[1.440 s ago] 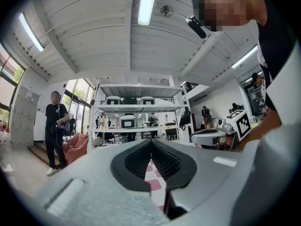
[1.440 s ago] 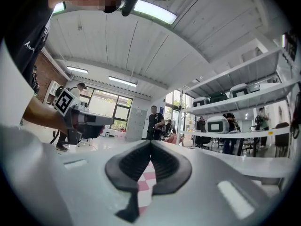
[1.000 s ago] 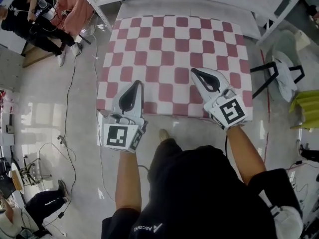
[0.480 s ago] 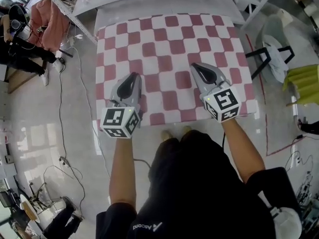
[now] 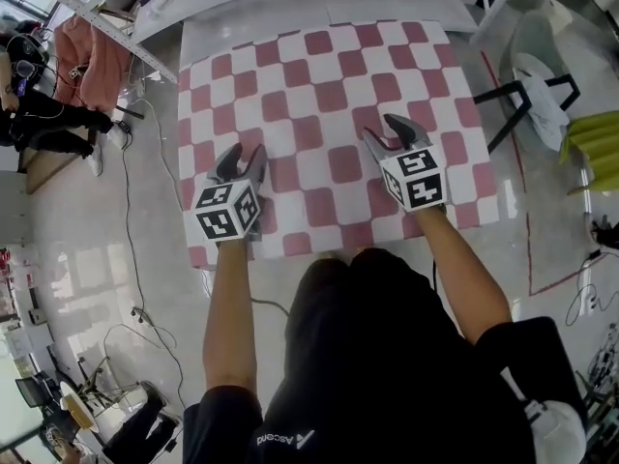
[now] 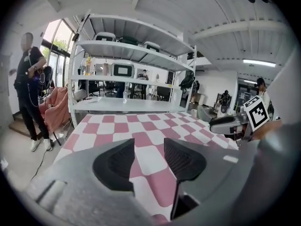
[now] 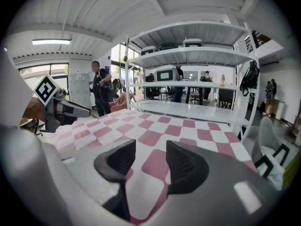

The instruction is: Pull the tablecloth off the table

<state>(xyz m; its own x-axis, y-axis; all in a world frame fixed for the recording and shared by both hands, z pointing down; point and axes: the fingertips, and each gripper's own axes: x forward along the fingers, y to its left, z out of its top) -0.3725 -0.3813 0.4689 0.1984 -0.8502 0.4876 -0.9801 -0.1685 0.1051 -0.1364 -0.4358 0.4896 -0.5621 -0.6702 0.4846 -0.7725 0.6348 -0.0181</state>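
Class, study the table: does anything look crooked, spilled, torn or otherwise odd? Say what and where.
Nothing stands out. The checked tablecloth lies flat and smooth, with no spill or tear visible. The left gripper and right gripper sit over its near part, jaws opening, nothing pinched.

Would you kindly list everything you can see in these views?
tablecloth: one, red-and-white checked, spread flat, centre
shelving rack: one, white, beyond the cloth's far end
chair: one, white seat on black legs, floor right of the cloth
garment: one, pink, left of the rack
bystander: one, dark clothes, far left
cables: several, dark, floor at left
left gripper: one, grey, over the cloth's near part, jaws opening, nothing pinched
right gripper: one, grey, likewise
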